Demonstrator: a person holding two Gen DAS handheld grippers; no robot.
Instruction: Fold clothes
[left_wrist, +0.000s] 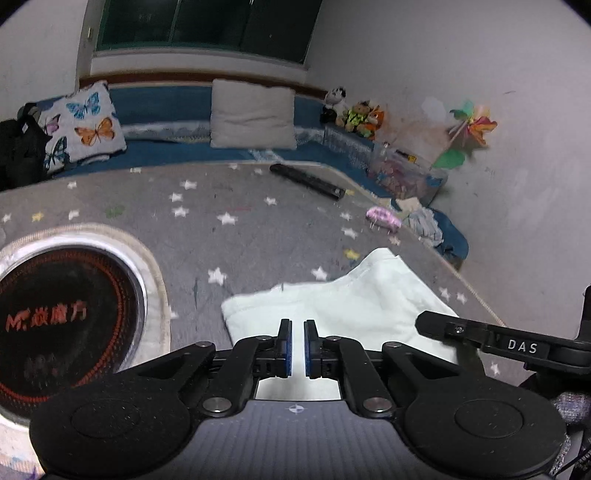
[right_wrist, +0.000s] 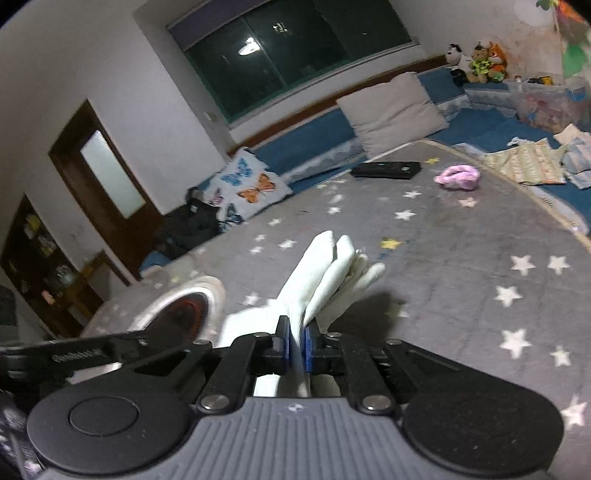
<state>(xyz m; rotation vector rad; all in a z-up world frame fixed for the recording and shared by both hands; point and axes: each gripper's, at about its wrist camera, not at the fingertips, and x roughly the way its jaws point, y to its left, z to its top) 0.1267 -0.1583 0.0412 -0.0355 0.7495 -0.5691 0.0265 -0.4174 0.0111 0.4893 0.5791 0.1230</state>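
A white garment (left_wrist: 369, 299) lies bunched on the grey star-patterned cover (left_wrist: 207, 236), stretching away from both grippers. In the left wrist view my left gripper (left_wrist: 298, 345) stands nearly closed at the garment's near edge. Pale cloth fills the narrow slit between its blue pads and shows beneath them. To its right, a black finger of the right gripper (left_wrist: 454, 328) rests on the same cloth. In the right wrist view my right gripper (right_wrist: 296, 345) is shut on a fold of the white garment (right_wrist: 325, 266), which rises in pleats ahead of the pads.
A round black-and-red disc with a silver rim (left_wrist: 66, 317) sits left of the garment. Farther off lie a long black bar (left_wrist: 306, 181), a pink cloth (left_wrist: 384, 218) and a clothes pile (left_wrist: 432, 229). Cushions (left_wrist: 251, 114) and soft toys (left_wrist: 354, 110) line the back.
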